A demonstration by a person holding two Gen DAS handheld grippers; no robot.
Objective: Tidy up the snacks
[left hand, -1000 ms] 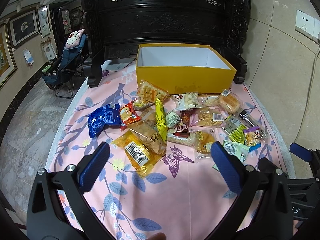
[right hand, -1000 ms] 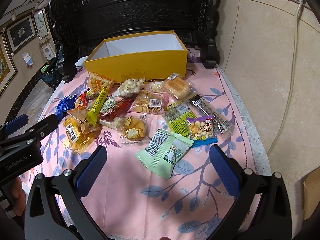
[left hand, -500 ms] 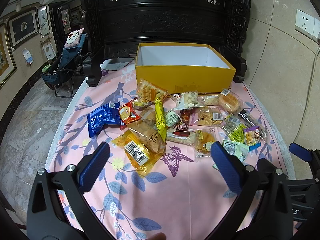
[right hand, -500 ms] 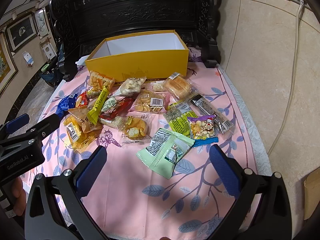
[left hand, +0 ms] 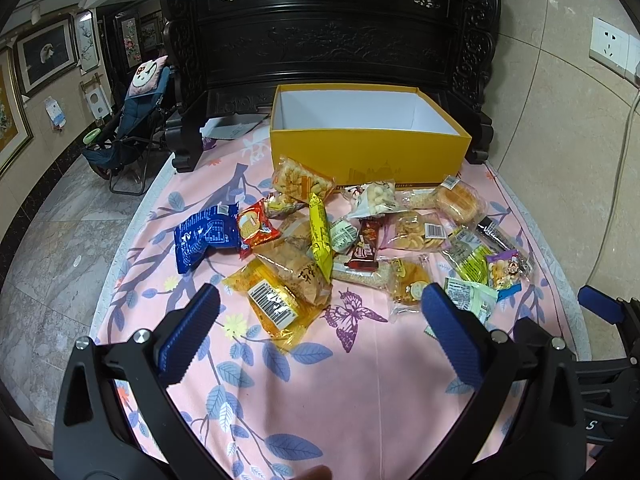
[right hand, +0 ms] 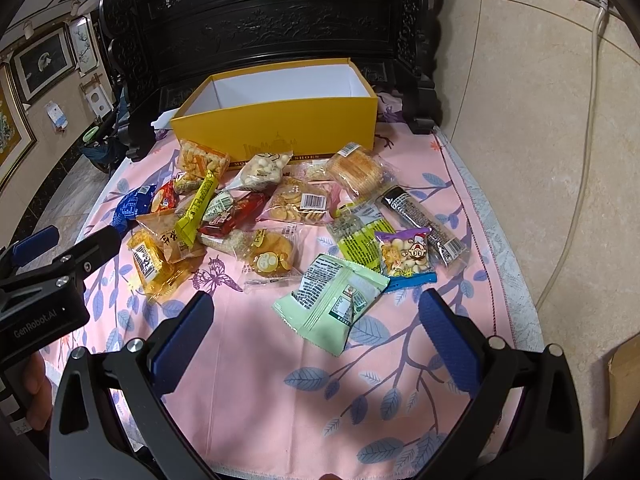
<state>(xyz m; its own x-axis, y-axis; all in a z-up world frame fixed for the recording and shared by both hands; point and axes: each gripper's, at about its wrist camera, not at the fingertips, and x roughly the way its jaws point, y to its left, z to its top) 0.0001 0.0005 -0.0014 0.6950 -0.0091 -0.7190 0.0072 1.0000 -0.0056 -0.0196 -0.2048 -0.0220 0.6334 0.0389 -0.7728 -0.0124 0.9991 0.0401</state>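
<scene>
Several snack packets lie scattered on a pink floral cloth (left hand: 340, 392) in front of an empty yellow box (left hand: 368, 150). Among them are a blue packet (left hand: 202, 236), a yellow packet with a barcode (left hand: 272, 304) and a pale green packet (right hand: 332, 304). My left gripper (left hand: 318, 328) is open and empty, hovering near the yellow packet. My right gripper (right hand: 316, 326) is open and empty, just short of the pale green packet. The box (right hand: 280, 124) also shows in the right wrist view.
A dark carved wooden cabinet (left hand: 328, 40) stands behind the box. A tiled wall with a socket (left hand: 608, 46) is at the right, with a cable (right hand: 580, 160) hanging down. A folding chair (left hand: 128, 132) stands on the floor at the left.
Both grippers have drifted very slightly; the packets and box have not moved.
</scene>
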